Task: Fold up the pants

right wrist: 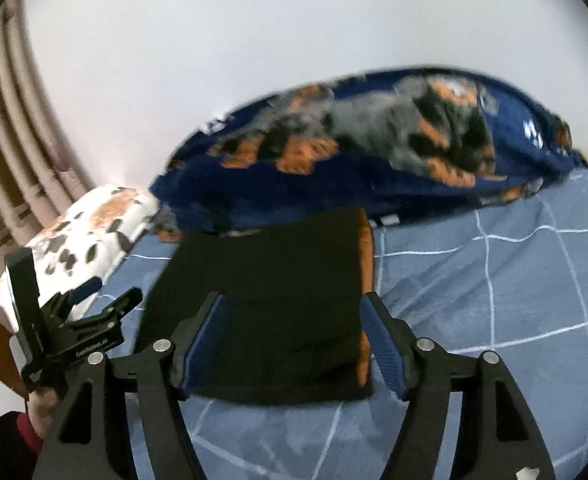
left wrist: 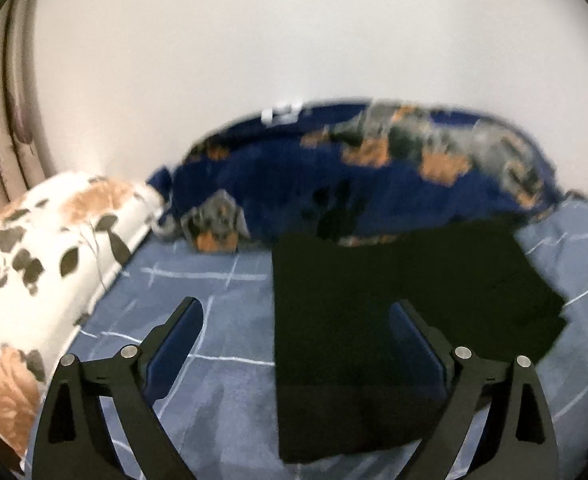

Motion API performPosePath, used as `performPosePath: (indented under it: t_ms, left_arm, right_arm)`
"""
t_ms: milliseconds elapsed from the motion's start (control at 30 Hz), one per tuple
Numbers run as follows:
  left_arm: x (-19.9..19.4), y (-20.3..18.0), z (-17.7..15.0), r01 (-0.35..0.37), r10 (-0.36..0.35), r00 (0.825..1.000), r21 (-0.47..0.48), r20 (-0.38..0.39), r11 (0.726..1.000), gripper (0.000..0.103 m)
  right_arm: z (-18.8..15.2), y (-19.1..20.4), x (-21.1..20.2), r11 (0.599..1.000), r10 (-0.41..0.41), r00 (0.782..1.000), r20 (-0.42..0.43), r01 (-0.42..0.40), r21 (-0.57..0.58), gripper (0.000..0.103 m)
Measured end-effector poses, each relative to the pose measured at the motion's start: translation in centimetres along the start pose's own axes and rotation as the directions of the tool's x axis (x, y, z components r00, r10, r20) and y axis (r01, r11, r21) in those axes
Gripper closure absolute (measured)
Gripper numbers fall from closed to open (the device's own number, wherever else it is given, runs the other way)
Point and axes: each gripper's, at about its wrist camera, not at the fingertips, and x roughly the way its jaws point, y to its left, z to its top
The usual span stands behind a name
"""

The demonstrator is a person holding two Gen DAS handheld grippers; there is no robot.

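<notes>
The black pants lie folded in a flat rectangle on the blue checked bedsheet. In the right wrist view the pants show an orange lining along their right edge. My left gripper is open, held above the sheet and the pants' left part. My right gripper is open and empty, its fingers spread above the near end of the pants. The left gripper also shows at the left in the right wrist view, held by a hand.
A dark blue blanket with orange and grey print is bunched against the white wall behind the pants. A white floral pillow lies at the left. Striped curtains hang at far left. The sheet stretches to the right.
</notes>
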Motion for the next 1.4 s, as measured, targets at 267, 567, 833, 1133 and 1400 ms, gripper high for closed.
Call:
performPosePath:
  t_ms: [267, 567, 833, 1133, 1400]
  left_arm:
    - [-8.5, 0.0, 2.2, -0.059, 0.065, 0.993, -0.060, 0.103, 0.996, 0.000]
    - [-14.6, 0.0, 3.0, -0.076, 0.087, 0.986, -0.086, 0.141, 0.993, 0.000]
    - [-18.3, -0.8, 2.3, -0.055, 0.069, 0.984, -0.086, 0.166, 0.995, 0.000]
    - [-19.0, -1.5, 1.5, -0.028, 0.039, 0.989, -0.080, 0.140, 0.996, 0.000]
    - [-18.9, -2.0, 0.7, -0.023, 0.030, 0.991, -0.058, 0.129, 0.998, 0.000]
  right_arm:
    - [-1.4, 1.7, -6.3, 0.999, 0.012, 0.998, 0.057, -0.014, 0.039, 0.027]
    - [-3.2, 3.9, -11.2, 1.000, 0.031, 0.995, 0.091, -0.030, -0.006, 0.024]
    - [-4.3, 4.9, -13.1, 0.999, 0.046, 0.994, 0.097, -0.044, -0.021, 0.023]
    - [-4.9, 5.7, -14.1, 0.998, 0.047, 0.993, 0.108, -0.044, -0.034, 0.020]
    - [-5.1, 6.2, -14.1, 0.998, 0.044, 0.994, 0.101, -0.039, -0.045, 0.018]
